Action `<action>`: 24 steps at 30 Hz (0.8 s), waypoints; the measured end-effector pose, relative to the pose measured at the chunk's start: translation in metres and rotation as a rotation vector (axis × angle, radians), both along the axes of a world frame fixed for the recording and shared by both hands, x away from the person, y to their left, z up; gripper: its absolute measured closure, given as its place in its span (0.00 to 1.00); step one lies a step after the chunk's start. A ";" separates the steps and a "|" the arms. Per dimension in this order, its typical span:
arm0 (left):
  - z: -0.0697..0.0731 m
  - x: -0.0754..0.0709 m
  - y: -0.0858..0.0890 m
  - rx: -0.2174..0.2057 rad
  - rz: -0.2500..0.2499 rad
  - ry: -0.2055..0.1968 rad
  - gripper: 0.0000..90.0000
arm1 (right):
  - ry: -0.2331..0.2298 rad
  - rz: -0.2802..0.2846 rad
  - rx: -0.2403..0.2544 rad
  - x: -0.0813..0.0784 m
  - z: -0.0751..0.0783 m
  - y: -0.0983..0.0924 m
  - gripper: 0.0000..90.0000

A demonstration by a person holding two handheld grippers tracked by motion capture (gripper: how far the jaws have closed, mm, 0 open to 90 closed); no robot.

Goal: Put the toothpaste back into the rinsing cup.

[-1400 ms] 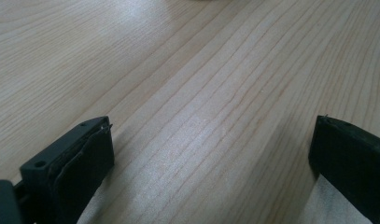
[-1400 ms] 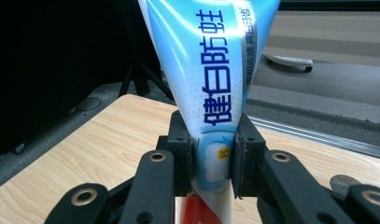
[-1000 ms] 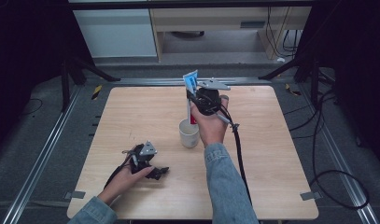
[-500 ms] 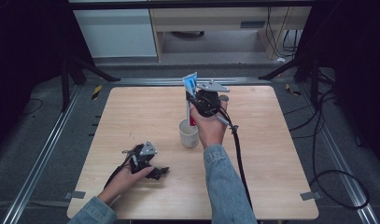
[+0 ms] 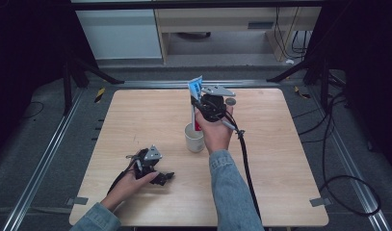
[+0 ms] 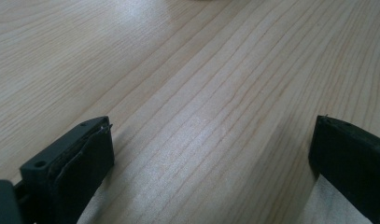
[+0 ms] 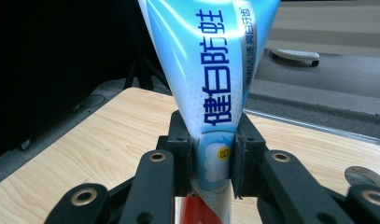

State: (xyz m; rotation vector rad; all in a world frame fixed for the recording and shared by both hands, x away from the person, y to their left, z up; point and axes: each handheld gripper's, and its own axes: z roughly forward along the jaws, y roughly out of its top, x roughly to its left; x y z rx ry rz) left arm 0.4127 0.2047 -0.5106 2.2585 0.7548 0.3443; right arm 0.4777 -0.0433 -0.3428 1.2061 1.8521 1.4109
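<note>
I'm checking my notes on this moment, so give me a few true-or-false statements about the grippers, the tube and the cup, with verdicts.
1. The right gripper has its jaws closed on a blue and white tube. True.
2. The left gripper grips the white cup. False: its jaws stand open over bare wood, apart from the cup.
3. The tube is held upright above the cup. True.
4. The cup lies tipped on its side. False: it stands upright on the wooden table.
5. The left gripper is raised high above the table. False: it sits low at the table's near left.
</note>
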 end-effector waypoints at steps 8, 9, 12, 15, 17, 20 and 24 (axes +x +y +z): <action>0.000 0.000 0.000 0.000 0.000 0.000 0.00 | 0.003 -0.005 0.006 0.000 -0.003 -0.001 0.81; 0.000 0.000 0.000 0.000 0.000 0.000 0.00 | 0.002 -0.005 0.006 0.000 -0.003 -0.001 0.81; 0.000 0.000 0.000 0.000 0.000 0.000 0.00 | 0.004 -0.004 0.005 0.000 -0.004 -0.001 0.81; 0.000 0.000 0.000 0.000 0.000 0.000 0.00 | 0.006 -0.004 0.006 0.000 -0.006 0.000 0.81; 0.000 0.000 0.000 0.000 0.000 0.000 0.00 | 0.008 -0.002 0.005 0.000 -0.008 0.001 0.81; 0.000 0.000 0.000 0.000 0.000 0.000 0.00 | 0.007 -0.001 0.005 0.000 -0.009 0.002 0.81; 0.000 0.000 0.000 0.000 0.000 0.000 0.00 | 0.008 -0.001 0.004 0.001 -0.011 0.003 0.81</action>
